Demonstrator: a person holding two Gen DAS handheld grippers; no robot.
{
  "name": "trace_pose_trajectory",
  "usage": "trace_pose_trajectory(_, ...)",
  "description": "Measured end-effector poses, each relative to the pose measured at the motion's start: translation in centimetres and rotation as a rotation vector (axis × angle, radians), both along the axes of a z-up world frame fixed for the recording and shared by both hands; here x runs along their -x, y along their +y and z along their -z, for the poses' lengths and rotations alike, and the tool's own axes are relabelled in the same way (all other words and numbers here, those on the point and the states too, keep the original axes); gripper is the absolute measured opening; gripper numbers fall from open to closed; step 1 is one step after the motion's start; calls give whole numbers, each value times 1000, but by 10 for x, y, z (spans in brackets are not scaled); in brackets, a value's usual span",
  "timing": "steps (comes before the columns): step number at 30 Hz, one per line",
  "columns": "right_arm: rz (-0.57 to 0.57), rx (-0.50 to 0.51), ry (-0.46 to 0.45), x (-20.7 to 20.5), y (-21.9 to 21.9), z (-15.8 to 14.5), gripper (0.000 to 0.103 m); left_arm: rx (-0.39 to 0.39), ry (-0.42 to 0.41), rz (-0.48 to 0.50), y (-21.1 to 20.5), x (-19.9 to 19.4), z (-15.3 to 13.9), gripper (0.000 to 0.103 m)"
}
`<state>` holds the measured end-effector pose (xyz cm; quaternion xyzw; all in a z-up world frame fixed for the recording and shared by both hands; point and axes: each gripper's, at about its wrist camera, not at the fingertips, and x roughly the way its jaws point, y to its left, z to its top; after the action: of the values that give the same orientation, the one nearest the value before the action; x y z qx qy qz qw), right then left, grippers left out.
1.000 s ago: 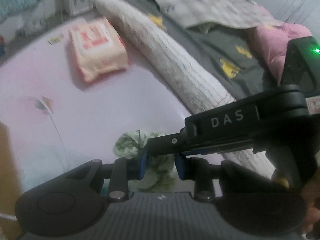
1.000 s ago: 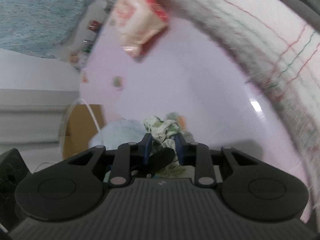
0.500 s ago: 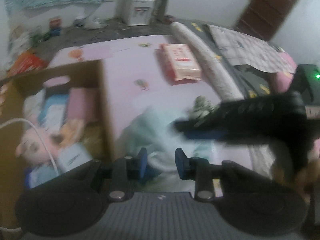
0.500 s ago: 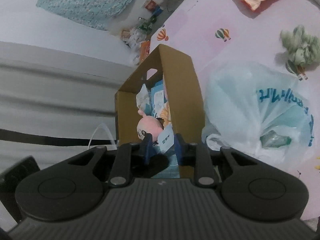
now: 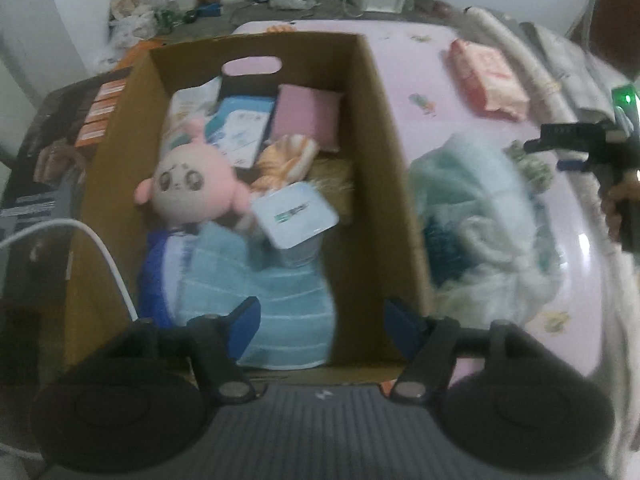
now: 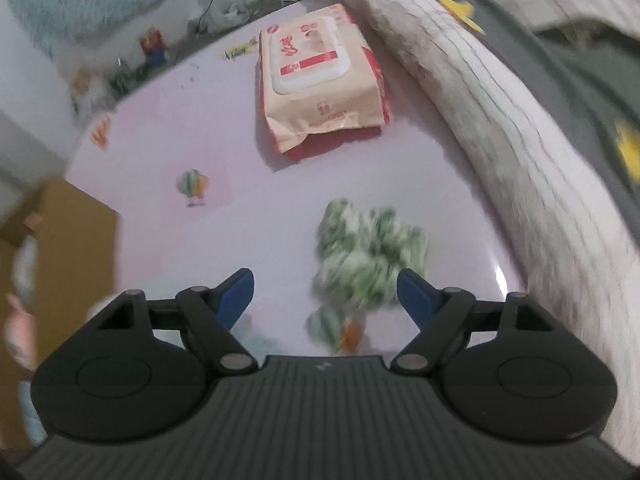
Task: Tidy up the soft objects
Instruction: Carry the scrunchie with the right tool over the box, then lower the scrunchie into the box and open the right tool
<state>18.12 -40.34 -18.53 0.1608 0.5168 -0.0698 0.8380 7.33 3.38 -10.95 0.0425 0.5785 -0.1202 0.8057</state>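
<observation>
Spreading across both views, the pink mat (image 6: 248, 168) carries everything, and the rolled grey blanket (image 6: 500, 128) runs along its far side. Next in size, the cardboard box (image 5: 384, 152) stands open under the left gripper (image 5: 320, 318), already holding a folded blue towel (image 5: 256, 292), a pink plush doll (image 5: 188, 184), a pink cushion (image 5: 306, 116) and several flat packets. Beside the box lies a pale blue plastic bag (image 5: 472, 216), crumpled on the mat.

A pack of wet wipes (image 6: 320, 84) lies further off near the blanket. Smallest, the green crumpled cloth (image 6: 368, 256) sits on the mat just ahead of the right gripper (image 6: 326, 294), toward its right finger.

Both grippers have their jaws opening, with nothing between the pads; the left hangs empty above the towel.

The step in hand looks like picking up the green cloth. To do it well, the right gripper should shift toward the cloth so the bundle sits centred, come down until the pads straddle its bulk, then close firmly, since loose fabric slips from a shallow pinch.
</observation>
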Motion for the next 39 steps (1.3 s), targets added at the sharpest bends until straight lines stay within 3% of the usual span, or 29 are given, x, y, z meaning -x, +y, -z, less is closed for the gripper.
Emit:
trace_pose_trajectory(3, -54, 84, 12, -16, 8, 19, 79, -18, 3, -11, 7, 0, 5, 73)
trace_pose_trajectory(4, -60, 99, 34, -19, 9, 26, 73, -18, 4, -16, 9, -1, 6, 74)
trace_pose_trajectory(5, -63, 101, 51, -21, 9, 32, 64, -20, 4, -17, 10, -2, 6, 74)
trace_pose_trajectory(6, -69, 99, 69, -24, 10, 38, 38, -24, 0, -19, 11, -2, 7, 74)
trace_pose_trajectory(7, -70, 101, 87, -24, 10, 41, 21, -30, -5, -19, 11, -3, 6, 75)
trace_pose_trajectory(12, -33, 42, 69, -2, 4, 28, 12, -37, -25, -35, 22, -4, 4, 76)
trace_pose_trajectory(18, -83, -155, -104, 44, 38, -51, 12, -36, -27, -81, 47, -4, 4, 77)
trace_pose_trajectory(23, -323, -361, -203, 72, 124, -104, 12, -37, -24, -128, 69, -4, 5, 77)
trace_pose_trajectory(26, -477, -395, -191, 78, 183, -102, 15, -35, -23, -152, 81, -3, 5, 78)
trace_pose_trajectory(29, -584, -363, -129, 79, 227, -84, 18, -35, -29, -164, 89, -2, 4, 80)
trace_pose_trajectory(31, -634, -301, -92, 83, 248, -70, 33, -31, -29, -173, 92, -1, 4, 81)
trace_pose_trajectory(33, -641, -277, -24, 85, 257, -55, 36, -23, -24, -184, 95, -1, 5, 82)
trace_pose_trajectory(35, -614, -325, 3, 87, 255, -50, 39, -10, -23, -195, 97, -1, 6, 82)
trace_pose_trajectory(39, -554, -385, -22, 99, 246, -56, 59, 15, -33, -209, 98, -2, 6, 85)
